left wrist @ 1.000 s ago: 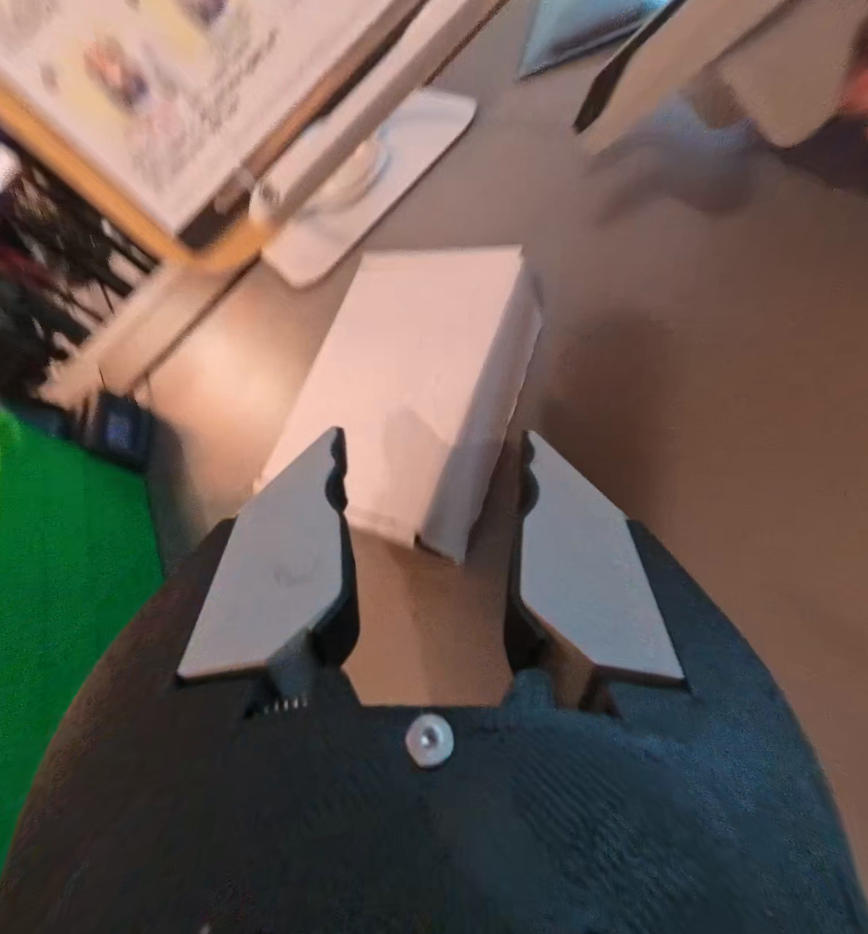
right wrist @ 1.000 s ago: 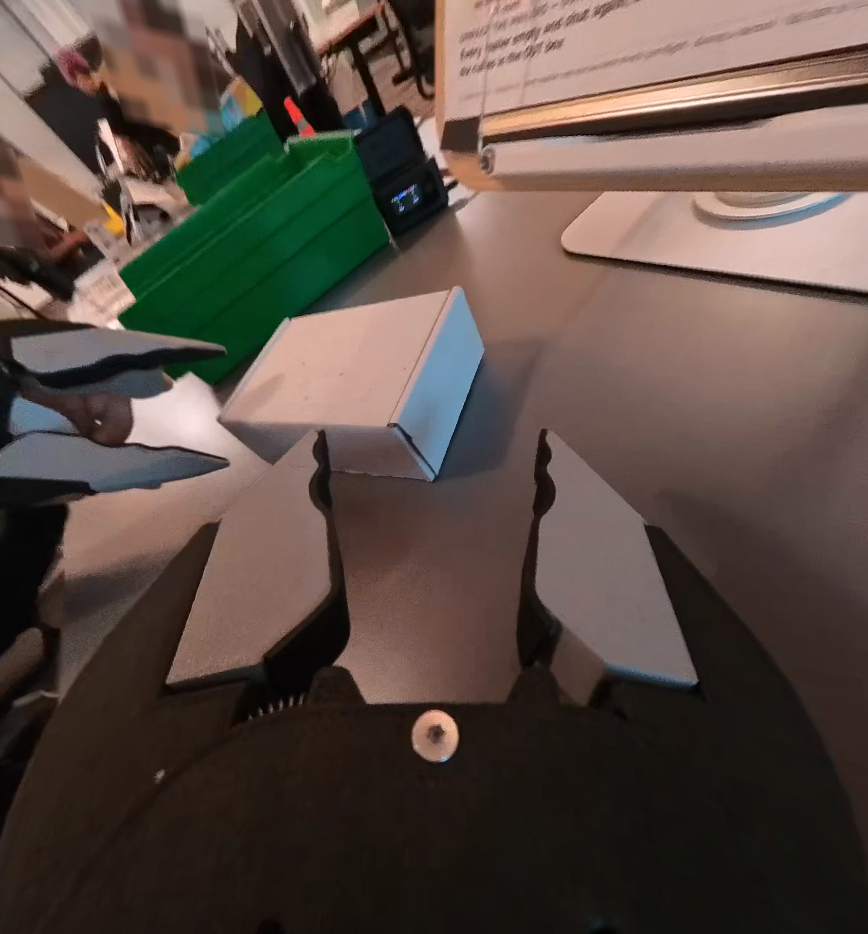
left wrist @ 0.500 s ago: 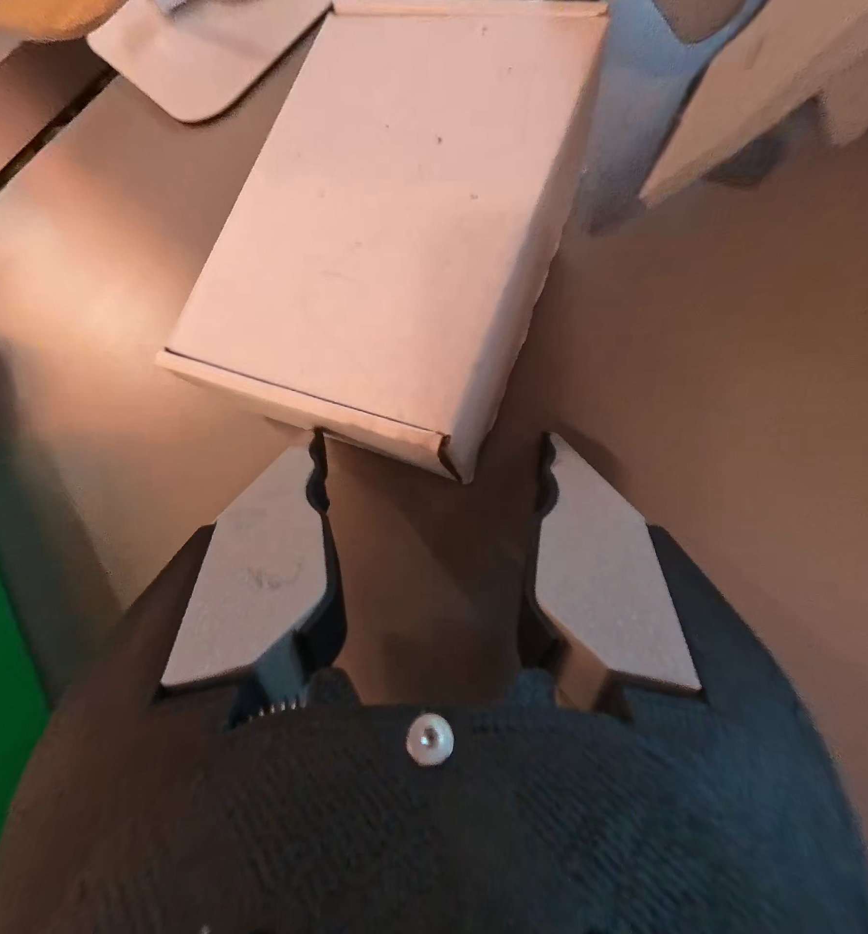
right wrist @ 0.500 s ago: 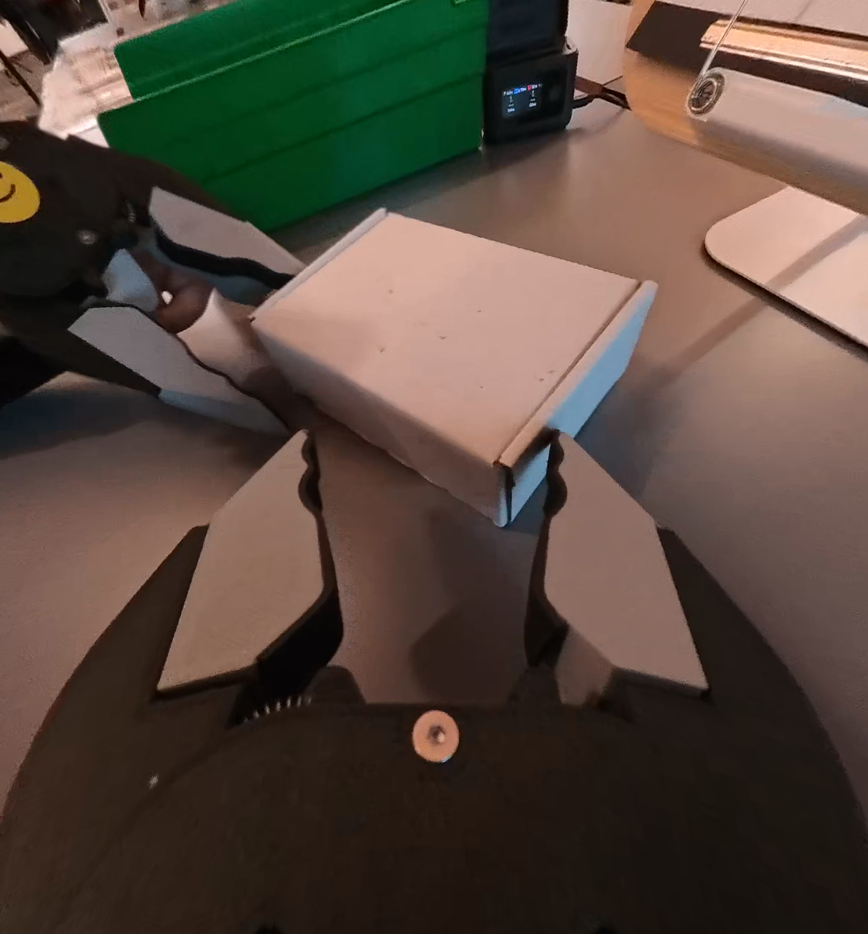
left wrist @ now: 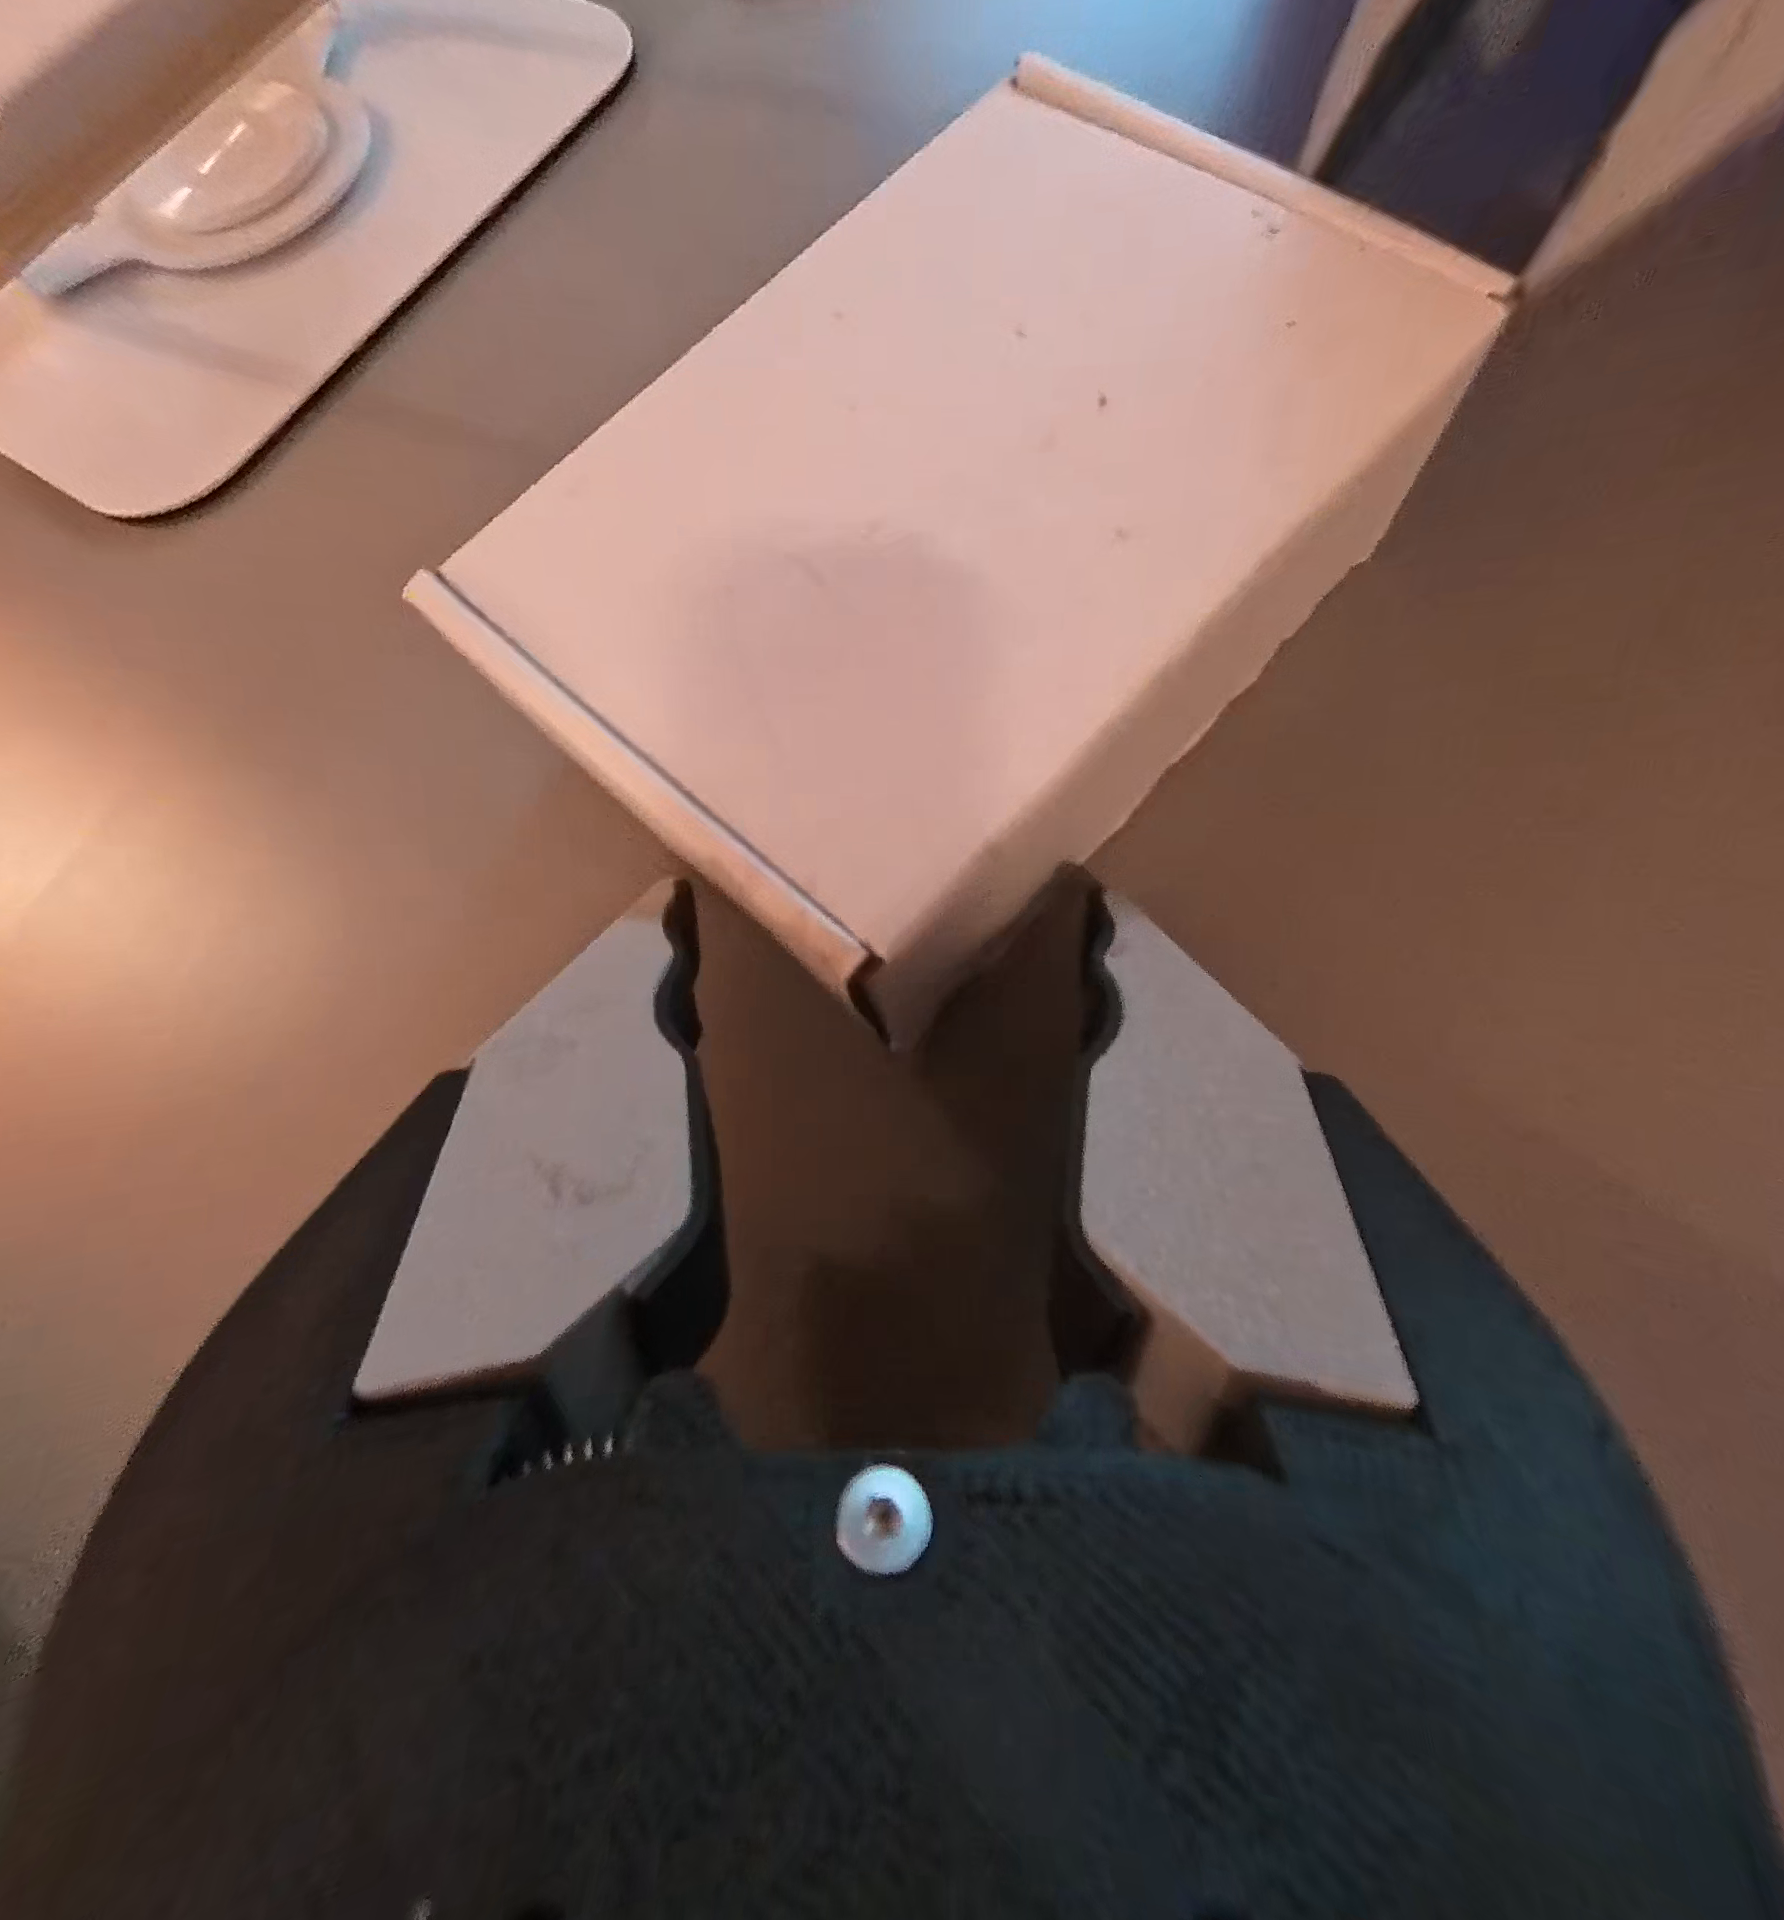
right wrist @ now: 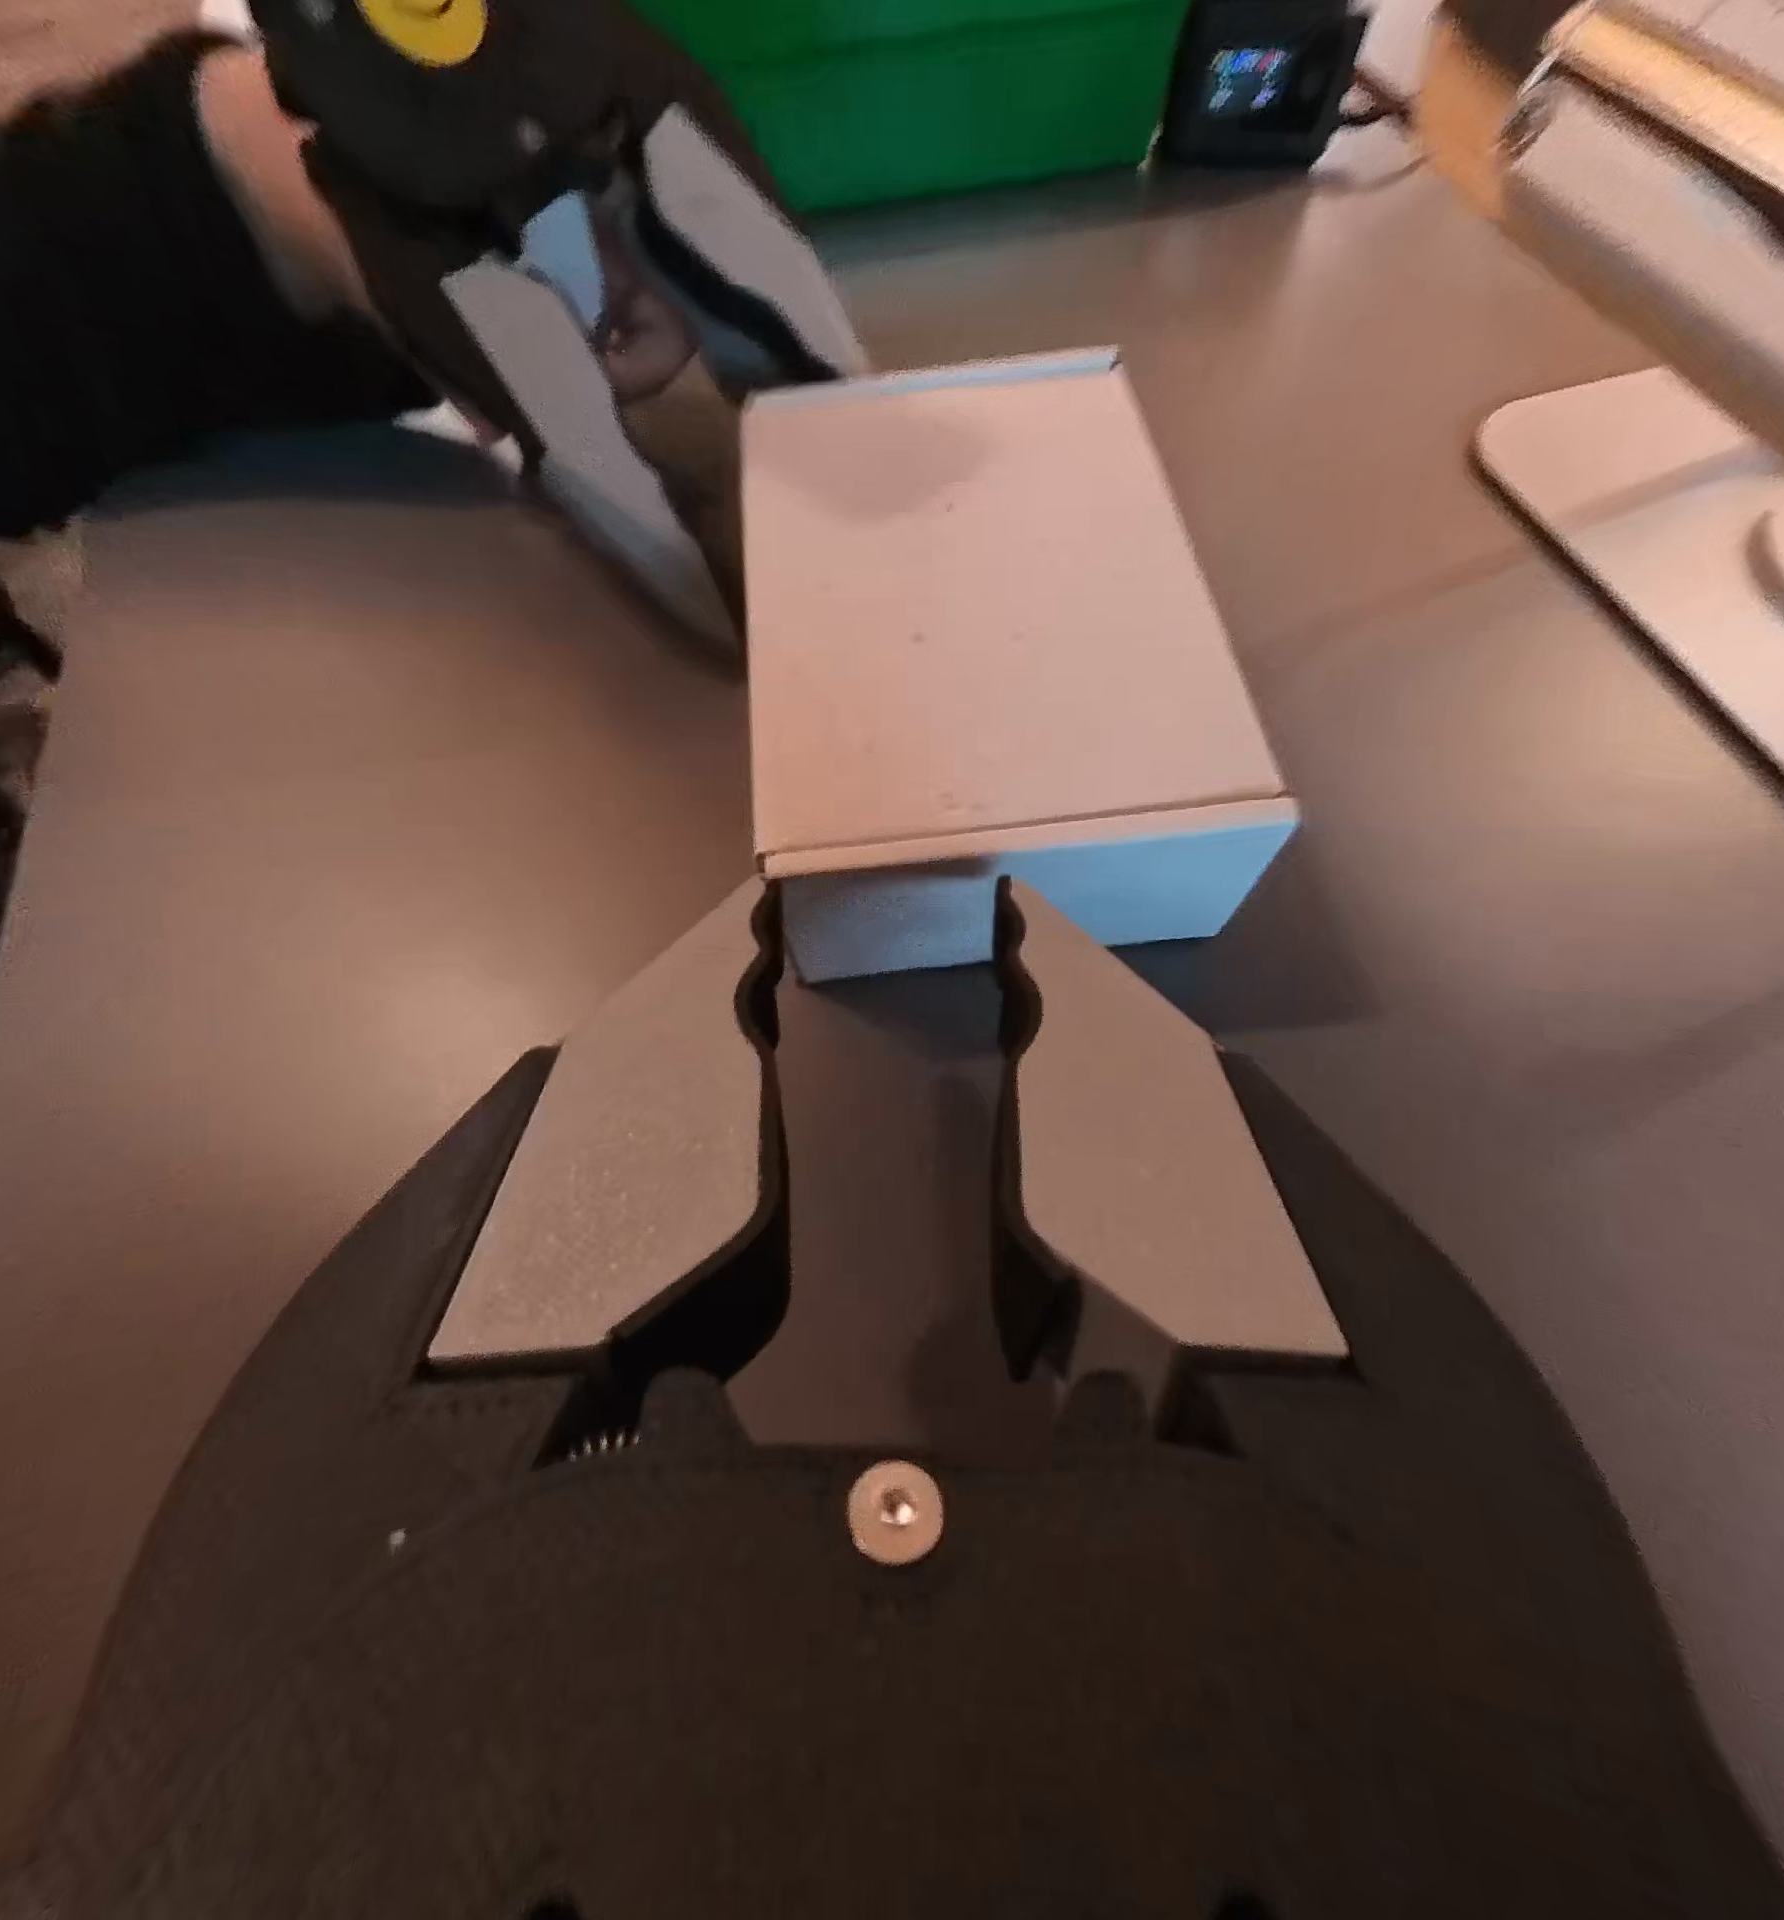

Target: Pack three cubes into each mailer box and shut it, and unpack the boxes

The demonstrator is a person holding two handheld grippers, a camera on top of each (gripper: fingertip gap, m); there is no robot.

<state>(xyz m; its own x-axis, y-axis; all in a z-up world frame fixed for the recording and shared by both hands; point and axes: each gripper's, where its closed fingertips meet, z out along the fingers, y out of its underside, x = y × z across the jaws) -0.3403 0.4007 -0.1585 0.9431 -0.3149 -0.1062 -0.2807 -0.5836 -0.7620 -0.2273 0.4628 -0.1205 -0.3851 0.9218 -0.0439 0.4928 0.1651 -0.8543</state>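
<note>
A smooth grey-brown tabletop [right wrist: 348, 883] carries the closed white cardboard mailer box [right wrist: 981, 634], lying flat between both tools. The left gripper [left wrist: 888, 935], fingers spread, faces one corner; the right gripper [right wrist: 883, 914], fingers apart, meets its front wall.

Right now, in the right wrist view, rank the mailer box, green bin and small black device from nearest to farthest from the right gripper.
1. Mailer box, directly ahead of the right gripper.
2. Green bin, far back, centre.
3. Small black device, far back right; roughly level with the bin, too close to call.
</note>
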